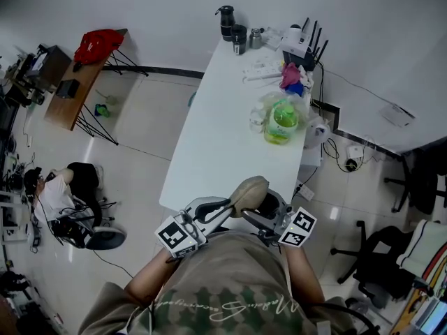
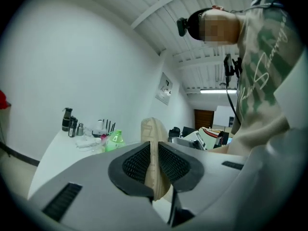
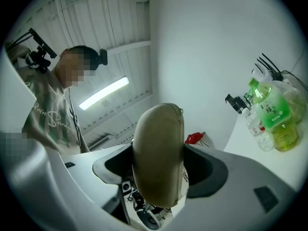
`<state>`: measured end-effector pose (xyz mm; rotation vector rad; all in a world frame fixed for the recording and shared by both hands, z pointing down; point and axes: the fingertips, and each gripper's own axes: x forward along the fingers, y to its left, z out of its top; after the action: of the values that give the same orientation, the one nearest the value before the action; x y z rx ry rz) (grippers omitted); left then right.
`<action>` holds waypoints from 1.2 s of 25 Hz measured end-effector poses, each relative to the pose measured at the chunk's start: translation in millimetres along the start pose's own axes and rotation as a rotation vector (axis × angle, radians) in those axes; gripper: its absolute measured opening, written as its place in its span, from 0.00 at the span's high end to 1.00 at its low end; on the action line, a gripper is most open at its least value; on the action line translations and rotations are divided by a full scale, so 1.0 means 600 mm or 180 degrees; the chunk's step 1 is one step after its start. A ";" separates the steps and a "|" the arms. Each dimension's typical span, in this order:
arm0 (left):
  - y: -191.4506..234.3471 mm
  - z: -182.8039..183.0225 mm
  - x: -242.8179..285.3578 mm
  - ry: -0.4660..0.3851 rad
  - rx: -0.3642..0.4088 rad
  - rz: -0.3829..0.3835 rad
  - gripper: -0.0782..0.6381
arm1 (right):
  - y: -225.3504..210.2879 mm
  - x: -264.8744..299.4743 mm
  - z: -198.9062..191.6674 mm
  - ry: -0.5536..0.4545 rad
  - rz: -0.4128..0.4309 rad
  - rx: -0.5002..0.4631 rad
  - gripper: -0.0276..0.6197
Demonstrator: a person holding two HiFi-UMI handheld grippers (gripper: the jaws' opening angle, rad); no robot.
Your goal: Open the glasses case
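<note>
In the head view, the glasses case (image 1: 249, 192) hangs in the air just past the near end of the white counter (image 1: 209, 131), held between the left gripper (image 1: 230, 202) and the right gripper (image 1: 265, 212). From here it reads as one rounded beige shell with no gap, so we judge the opening as barely begun. Both grips are set, and the parting of lid from body is still to come. A green bottle (image 1: 281, 121) stands among clutter well up the counter.

The left gripper view adds what the head view cannot show. Its fingers (image 2: 137, 165) stand almost together, pinching only a thin beige edge of the case (image 2: 153, 129) seen end-on. We take that edge for the lid's lip, though we cannot tell whether a seam has parted.

The right gripper view gives the other side. Its fingers (image 3: 202, 170) sit wide apart, clamped across the full bulging body of the case (image 3: 159, 143), which fills the space between them. It also shows a small metal fitting near the case's top, which neither other view shows.
</note>
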<state>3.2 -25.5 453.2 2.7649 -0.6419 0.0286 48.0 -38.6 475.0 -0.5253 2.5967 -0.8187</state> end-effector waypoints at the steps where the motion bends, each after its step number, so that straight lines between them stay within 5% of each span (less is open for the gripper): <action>1: -0.004 -0.002 0.002 0.0024 0.0033 -0.0022 0.82 | -0.002 0.000 -0.002 0.0035 -0.0010 -0.0014 0.47; 8: 0.007 -0.025 0.001 0.0293 0.0279 0.0167 0.82 | -0.013 0.003 -0.014 0.0117 -0.0154 -0.0092 0.48; 15: 0.014 -0.021 -0.002 0.0237 0.0343 0.0499 0.82 | -0.016 0.004 -0.014 -0.0149 -0.0191 0.0055 0.48; 25: 0.014 0.011 -0.010 -0.0092 0.0104 0.0323 0.82 | 0.012 0.002 -0.002 -0.0167 0.0278 0.0070 0.47; 30: 0.019 -0.004 -0.009 0.0172 0.0464 0.0440 0.81 | 0.019 0.004 0.005 -0.0089 0.0289 -0.0164 0.46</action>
<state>-6.7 -32.3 458.4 2.8412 -0.8468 0.1863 44.5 -32.3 465.3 -0.4266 2.6011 -0.7118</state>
